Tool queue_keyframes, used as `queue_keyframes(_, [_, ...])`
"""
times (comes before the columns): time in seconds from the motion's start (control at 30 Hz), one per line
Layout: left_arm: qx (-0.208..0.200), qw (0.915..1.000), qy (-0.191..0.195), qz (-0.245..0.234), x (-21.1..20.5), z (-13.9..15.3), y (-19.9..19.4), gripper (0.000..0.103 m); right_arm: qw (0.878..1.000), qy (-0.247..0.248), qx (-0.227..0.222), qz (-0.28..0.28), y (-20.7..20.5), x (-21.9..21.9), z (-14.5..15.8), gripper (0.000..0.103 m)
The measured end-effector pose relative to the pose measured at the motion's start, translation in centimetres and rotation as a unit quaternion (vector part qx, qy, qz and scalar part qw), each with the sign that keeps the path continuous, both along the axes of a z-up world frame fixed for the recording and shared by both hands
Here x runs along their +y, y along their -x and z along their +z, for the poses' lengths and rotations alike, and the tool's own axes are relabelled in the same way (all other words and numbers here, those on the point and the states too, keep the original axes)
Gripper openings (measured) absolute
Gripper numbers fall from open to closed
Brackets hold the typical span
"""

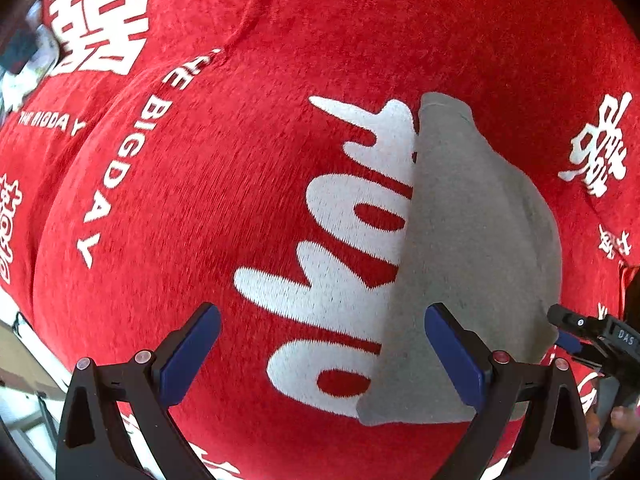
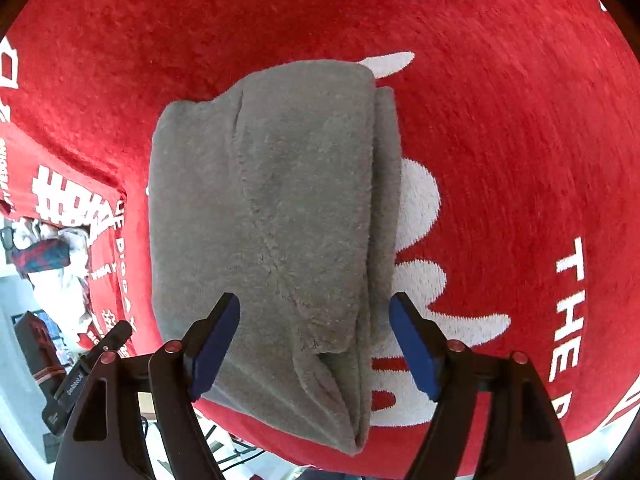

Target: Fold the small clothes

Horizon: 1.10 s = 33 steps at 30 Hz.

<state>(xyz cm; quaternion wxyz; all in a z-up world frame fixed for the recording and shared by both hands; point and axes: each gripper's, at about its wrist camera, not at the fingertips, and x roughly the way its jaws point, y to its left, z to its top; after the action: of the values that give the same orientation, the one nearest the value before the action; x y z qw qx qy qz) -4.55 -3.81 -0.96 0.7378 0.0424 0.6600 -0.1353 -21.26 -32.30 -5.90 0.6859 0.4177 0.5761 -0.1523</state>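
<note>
Your right gripper (image 2: 314, 340) hangs spread wide just above the near end of the folded grey garment (image 2: 272, 216), with its blue pads (image 2: 216, 344) to either side of the cloth and not pressing on it; nothing is pinched. The grey garment lies folded into a thick, long bundle, with a narrower layer showing along its right edge and an open fold at its near end.

Your left gripper (image 1: 322, 354) is spread as well and holds nothing. Its right-hand pad (image 1: 456, 356) sits over the near edge of the grey garment (image 1: 472, 264), while the other pad is over bare red cloth beside the garment.

The grey garment rests on a red blanket (image 2: 500, 128) with large white lettering, part of which the garment covers. White characters and the words "THE BIGDAY" (image 1: 116, 172) run across the red blanket, well away from the garment. In the left wrist view, your right gripper's black body (image 1: 596, 340) shows just past the garment's right edge.

Beyond the red blanket's edge, far from the garment in the right wrist view, lies a heap of white and dark cloth (image 2: 52, 264). No container is visible.
</note>
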Motion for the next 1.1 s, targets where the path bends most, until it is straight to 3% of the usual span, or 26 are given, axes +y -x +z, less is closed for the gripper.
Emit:
queue_keyframes(0.27, [-0.005,0.9992,-0.009,-0.038,-1.9,0.1,-0.5,0.102,1.0,-0.006,-0.002,-0.016,0.8,-1.1,0.0,0.08])
queue_keyframes(0.83, [0.002,0.998,-0.021,-0.06,-3.4,-0.6,-0.7,0.102,1.0,-0.01,-0.003,-0.012,1.0,-1.9,-0.1,0.08])
queue_keyframes(0.97, [0.0,0.9963,-0.009,-0.085,-4.4,-0.3,-1.3,0.102,0.999,-0.026,-0.026,-0.016,1.1,-2.6,-0.2,0.08])
queue_keyframes(1.1, [0.007,0.9927,0.028,-0.117,-5.9,-0.1,-2.3,0.102,0.997,-0.045,-0.053,-0.017,1.3,-3.4,-0.4,0.08])
